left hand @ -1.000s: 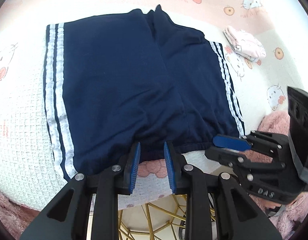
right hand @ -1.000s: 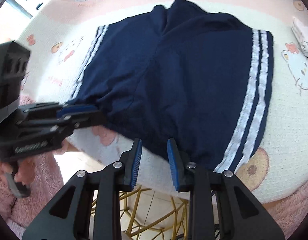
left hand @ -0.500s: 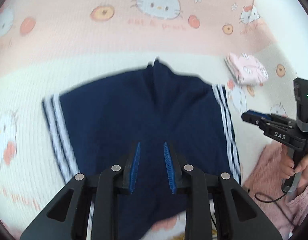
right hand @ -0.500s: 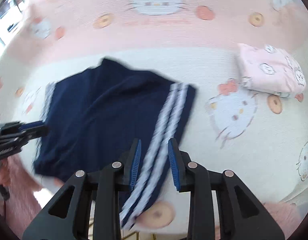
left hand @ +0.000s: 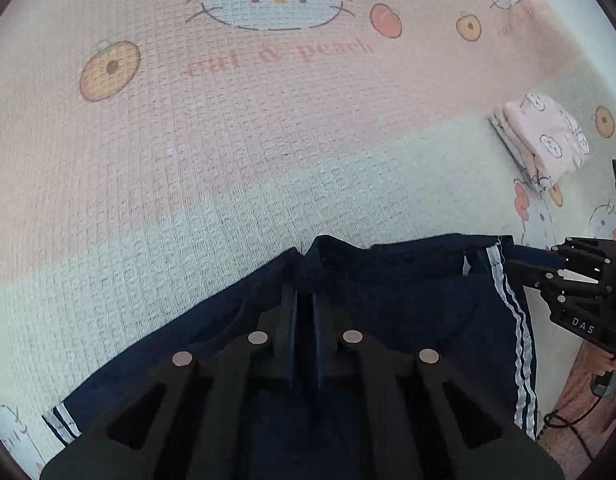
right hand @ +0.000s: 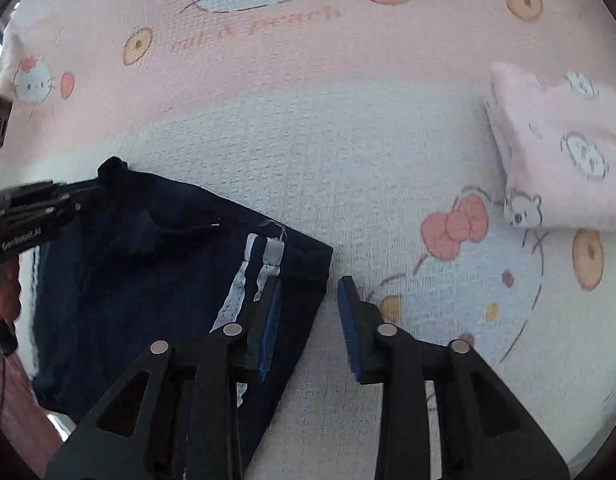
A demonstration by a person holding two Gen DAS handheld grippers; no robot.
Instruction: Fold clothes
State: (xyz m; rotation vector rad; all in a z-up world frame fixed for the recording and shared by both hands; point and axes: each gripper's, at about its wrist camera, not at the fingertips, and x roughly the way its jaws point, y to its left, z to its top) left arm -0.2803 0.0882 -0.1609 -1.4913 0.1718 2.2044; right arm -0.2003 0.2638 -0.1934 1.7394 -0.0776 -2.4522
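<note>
Navy shorts (left hand: 407, 300) with white side stripes lie flat on a Hello Kitty bed cover. My left gripper (left hand: 304, 308) points down at the peaked middle of their far edge. Its jaws are closing and stand almost together, with dark fabric pinched between them. The right wrist view shows the same gripper (right hand: 96, 184) from the side, at that peak of the shorts (right hand: 148, 280). My right gripper (right hand: 309, 316) hangs over the striped far right corner. Its jaws are closing but still stand apart, with the corner's edge between the pads, untouched. The left wrist view shows it (left hand: 515, 254) at that corner.
A folded pink garment (right hand: 559, 152) lies on the cover to the right, apart from the shorts, and also shows as the pink garment (left hand: 543, 136) in the left wrist view. The pink-and-white cover (left hand: 228, 140) stretches bare beyond the shorts. A hand (right hand: 6, 292) holds the left gripper's grip.
Both grippers have travelled forward over the shorts, from the near edge to the far edge. The left jaws have narrowed onto the fabric. The right gripper's gap looks about as wide as before.
</note>
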